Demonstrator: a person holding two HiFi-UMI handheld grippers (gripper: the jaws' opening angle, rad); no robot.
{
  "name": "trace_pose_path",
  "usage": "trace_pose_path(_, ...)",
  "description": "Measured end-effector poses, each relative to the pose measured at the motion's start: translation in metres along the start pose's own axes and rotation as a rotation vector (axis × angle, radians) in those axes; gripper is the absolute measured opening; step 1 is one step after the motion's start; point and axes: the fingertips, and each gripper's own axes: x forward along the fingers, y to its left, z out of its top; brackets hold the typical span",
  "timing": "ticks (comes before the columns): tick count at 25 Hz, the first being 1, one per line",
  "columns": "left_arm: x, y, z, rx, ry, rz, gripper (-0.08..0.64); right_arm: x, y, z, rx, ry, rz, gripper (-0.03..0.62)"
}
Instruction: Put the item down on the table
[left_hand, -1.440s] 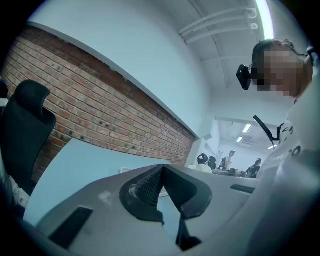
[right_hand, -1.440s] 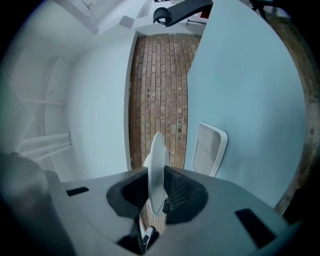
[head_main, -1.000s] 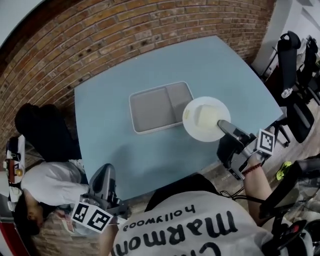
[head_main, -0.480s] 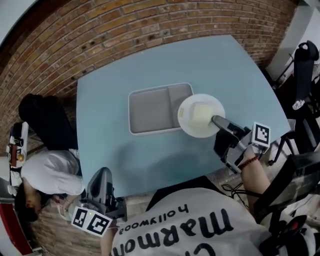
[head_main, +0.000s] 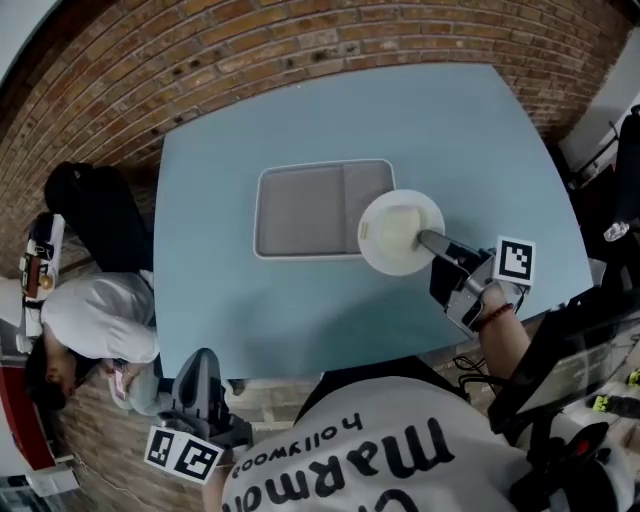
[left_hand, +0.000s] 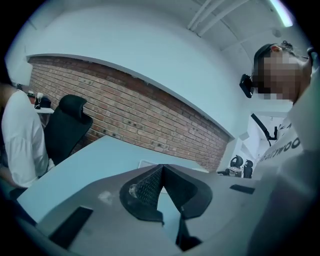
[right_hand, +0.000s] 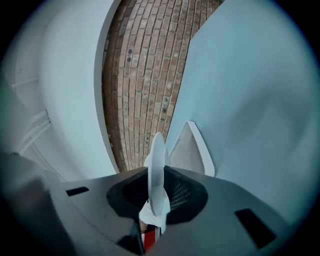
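Note:
A white round plate (head_main: 400, 232) hangs above the light blue table (head_main: 300, 300), just right of the grey tray (head_main: 320, 210). My right gripper (head_main: 428, 241) is shut on the plate's near rim. In the right gripper view the plate (right_hand: 158, 165) is seen edge-on between the jaws, with the tray (right_hand: 192, 147) behind it. My left gripper (head_main: 198, 388) is off the table's near left edge, held low. In the left gripper view its jaws (left_hand: 161, 187) are shut with nothing between them.
A red brick wall (head_main: 250, 50) runs along the table's far side. A person in a white top (head_main: 90, 320) sits at the table's left by a black chair (head_main: 95, 220). Black office chairs (head_main: 625, 170) stand at the right.
The plate and my right gripper have drifted slightly left, toward the tray's right edge. My left gripper has sunk lower in the view.

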Motion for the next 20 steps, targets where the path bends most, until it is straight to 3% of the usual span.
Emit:
trace_pose_path(8,-0.006,-0.011,-0.017,-0.019,0.008,0.083,0.008,0.018,-0.03,0.006,-0.055,0.117,-0.088,0.063)
trace_pose_path(20,-0.011,-0.02,-0.033,-0.02,0.006,0.142,0.007,0.038,-0.059,0.006,-0.06,0.205,-0.129,0.063)
